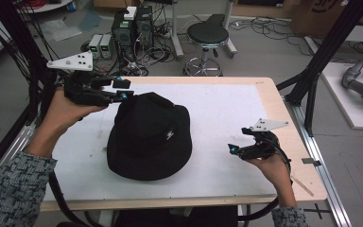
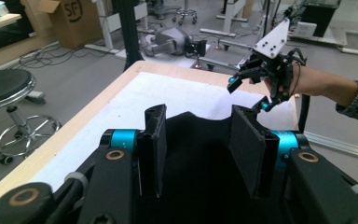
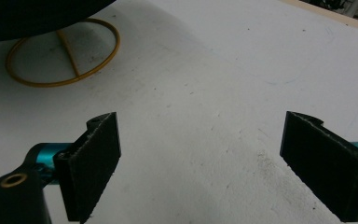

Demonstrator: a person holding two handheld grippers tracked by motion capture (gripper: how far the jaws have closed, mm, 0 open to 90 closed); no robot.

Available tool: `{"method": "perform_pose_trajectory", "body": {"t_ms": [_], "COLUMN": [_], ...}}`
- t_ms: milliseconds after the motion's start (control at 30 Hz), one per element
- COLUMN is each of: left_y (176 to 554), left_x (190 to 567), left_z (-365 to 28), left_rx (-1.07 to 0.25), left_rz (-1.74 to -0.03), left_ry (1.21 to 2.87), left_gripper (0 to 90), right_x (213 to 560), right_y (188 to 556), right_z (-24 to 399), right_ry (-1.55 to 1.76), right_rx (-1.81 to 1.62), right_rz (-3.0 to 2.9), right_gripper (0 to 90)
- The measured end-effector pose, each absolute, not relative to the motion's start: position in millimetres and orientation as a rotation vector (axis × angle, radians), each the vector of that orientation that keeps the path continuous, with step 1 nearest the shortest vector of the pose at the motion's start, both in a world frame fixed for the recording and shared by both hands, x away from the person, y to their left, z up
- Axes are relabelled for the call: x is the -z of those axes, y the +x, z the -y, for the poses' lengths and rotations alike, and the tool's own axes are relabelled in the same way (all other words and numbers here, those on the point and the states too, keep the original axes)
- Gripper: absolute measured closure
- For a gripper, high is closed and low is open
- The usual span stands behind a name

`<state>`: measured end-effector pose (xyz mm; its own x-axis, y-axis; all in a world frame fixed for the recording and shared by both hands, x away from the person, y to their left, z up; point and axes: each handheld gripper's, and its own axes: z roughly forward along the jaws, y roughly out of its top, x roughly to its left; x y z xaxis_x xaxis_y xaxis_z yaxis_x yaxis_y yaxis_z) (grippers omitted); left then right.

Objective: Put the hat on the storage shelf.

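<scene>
A black bucket hat [image 1: 150, 137] sits crown-up near the middle of the white mat [image 1: 227, 109] that covers the wooden table [image 1: 290, 142], its brim spread flat and a small pale label on the side of the crown facing the person. The left gripper [image 1: 118, 90] hangs at the hat's far left edge, just above the brim and crown, held in the person's left hand [image 1: 68, 111]; in the left gripper view its jaws stand apart with the black cloth of the hat [image 2: 196, 163] between and below them, not pinched. The right gripper [image 1: 234, 150] sits well apart from the hat, low over the mat near the table's right side, in the right hand [image 1: 272, 165]; the right gripper view shows its jaws wide apart over bare mat, holding nothing. In that same view a thin yellow ring [image 3: 63, 53] with a bar across it lies on the mat, partly under the dark edge of the hat [image 3: 37, 16]. Beyond the table stand a round black stool [image 1: 208, 40] and some electronic boxes [image 1: 132, 28] with cables on the floor.
</scene>
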<state>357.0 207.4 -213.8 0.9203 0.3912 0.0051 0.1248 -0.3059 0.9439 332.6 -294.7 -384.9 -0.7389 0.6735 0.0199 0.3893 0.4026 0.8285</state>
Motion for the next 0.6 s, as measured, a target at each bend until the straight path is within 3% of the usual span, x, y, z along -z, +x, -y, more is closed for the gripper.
{"method": "perform_pose_trajectory", "body": {"t_ms": [600], "left_y": [355.9], "left_x": [225.7], "left_z": [-255.5], "left_rx": [-0.468], "left_rz": [-0.556], "left_ry": [1.805], "left_gripper": [47.6], "right_x": [385.0], "right_y": [342.6], "right_z": [288.9], "right_ry": [0.909], "right_rx": [-1.274], "right_rz": [-2.356], "right_gripper": [12.0]}}
